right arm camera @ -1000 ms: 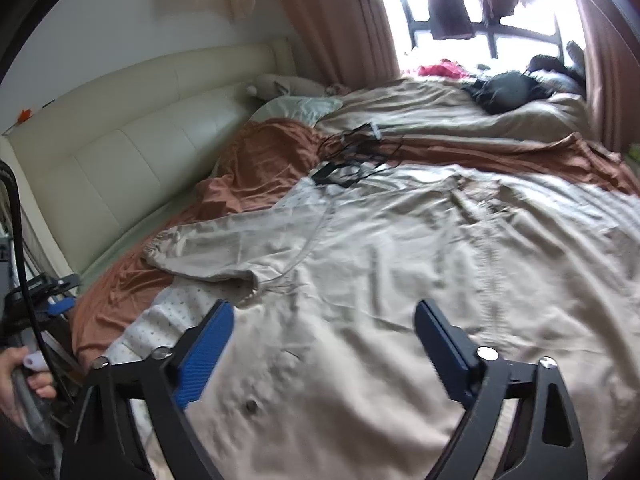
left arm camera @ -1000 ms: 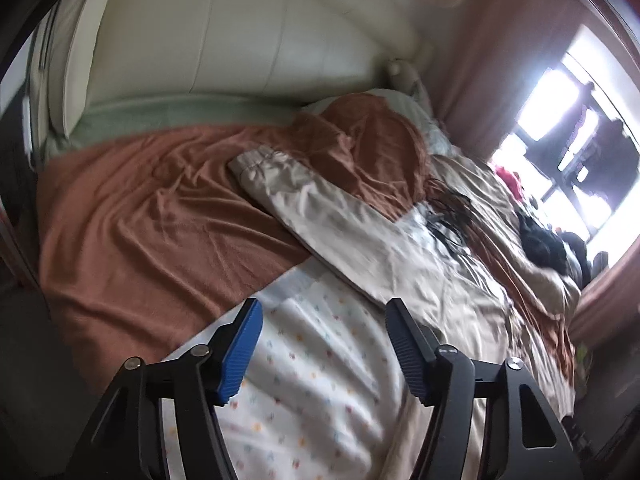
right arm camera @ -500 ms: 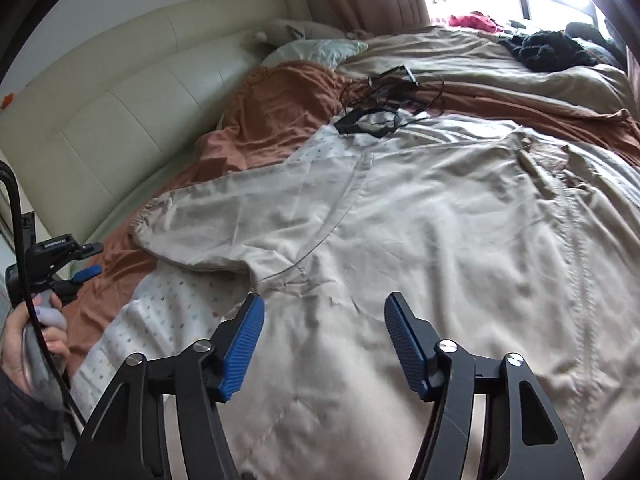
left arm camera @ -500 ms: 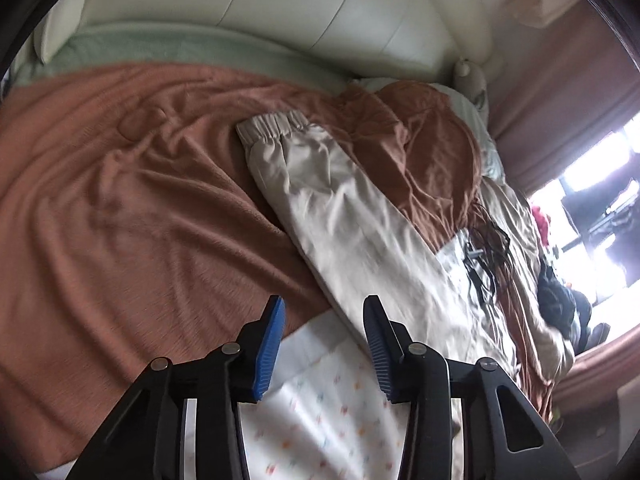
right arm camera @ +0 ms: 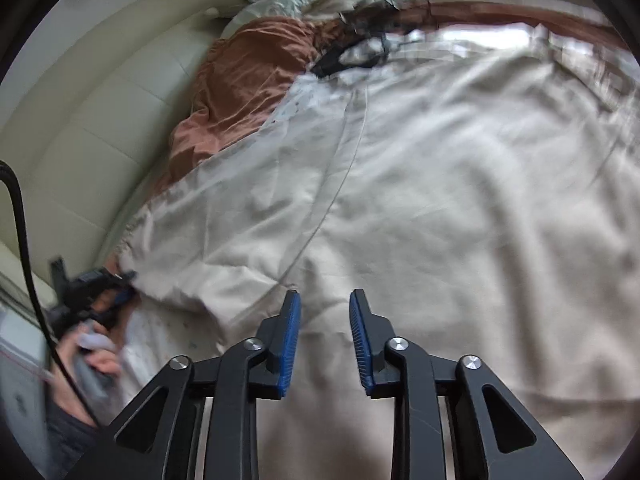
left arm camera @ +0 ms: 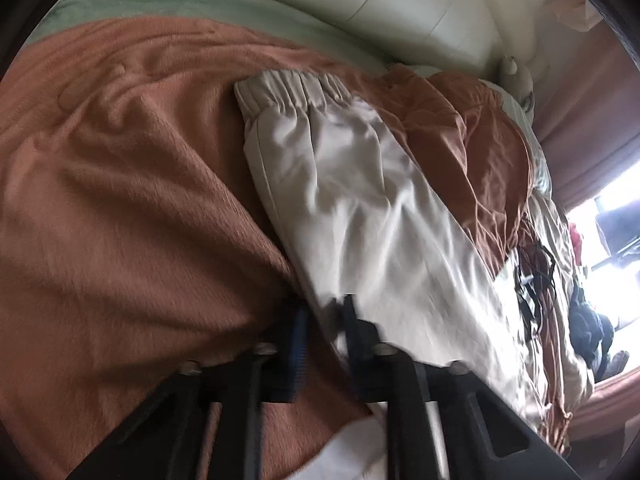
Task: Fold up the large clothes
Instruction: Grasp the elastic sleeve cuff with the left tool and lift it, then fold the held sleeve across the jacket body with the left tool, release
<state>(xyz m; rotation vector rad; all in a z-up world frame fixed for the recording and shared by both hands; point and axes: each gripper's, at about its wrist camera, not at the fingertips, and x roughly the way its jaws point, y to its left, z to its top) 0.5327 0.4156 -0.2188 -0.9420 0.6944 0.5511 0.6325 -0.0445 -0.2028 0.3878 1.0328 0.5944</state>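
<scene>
A large beige jacket [right arm camera: 420, 208] lies spread flat over a bed, covering most of the right wrist view. One sleeve [left arm camera: 352, 200] stretches out to the side across a rust-brown blanket [left arm camera: 120, 200], and its gathered elastic cuff [left arm camera: 288, 88] lies near the pale green sheet edge [left arm camera: 192, 2] along the cream padded headboard [right arm camera: 80, 140].

The left gripper [left arm camera: 324, 320] is down at the lower edge of that sleeve, where the sleeve meets the blanket. Its 2 blue-padded fingers [left arm camera: 298, 344] are closing and stand close together, with the sleeve's edge caught between them — the picture is blurred, so how firmly the pads press cannot be told for sure. In the right wrist view this same gripper [right arm camera: 116, 284] shows at the far left, held by a hand [right arm camera: 96, 352], its tip at the sleeve's edge beside a white dotted fabric [right arm camera: 160, 332] that lies under the jacket.

The right gripper [right arm camera: 324, 308] hangs low over the jacket's body, just beside the seam where the sleeve joins. Its fingers [right arm camera: 290, 336] are closing too, yet a clear gap remains between the pads, and the beige cloth lies below them, not pinched.

Further up the bed a tangle of black cables [right arm camera: 352, 52] lies at the jacket's collar end, next to a bunched part of the brown blanket.
</scene>
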